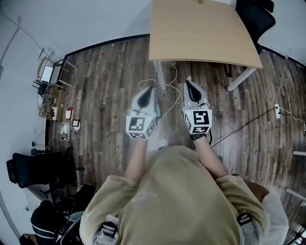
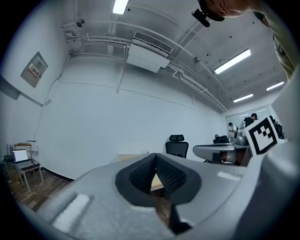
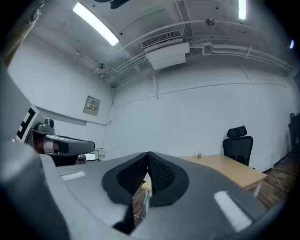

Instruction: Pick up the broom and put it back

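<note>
The left tool (image 1: pixel 148 89) and the right tool (image 1: pixel 188 83) are held level side by side, each closed tip to tip on nothing. The broom shows in no view, so I judge the step is to find it first, then part the jaws before meeting its handle. Ahead stands a wooden surface (image 1: pixel 201 33) with an office chair (image 1: pixel 256 14) behind it, and loose cables (image 1: pixel 168 103) on the floor (image 1: pixel 105 86) could trip.

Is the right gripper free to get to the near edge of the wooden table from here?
Probably yes: the right gripper, fingers shut and empty, points level toward the wooden table, and nothing stands between them; only wood floor lies below.
</note>
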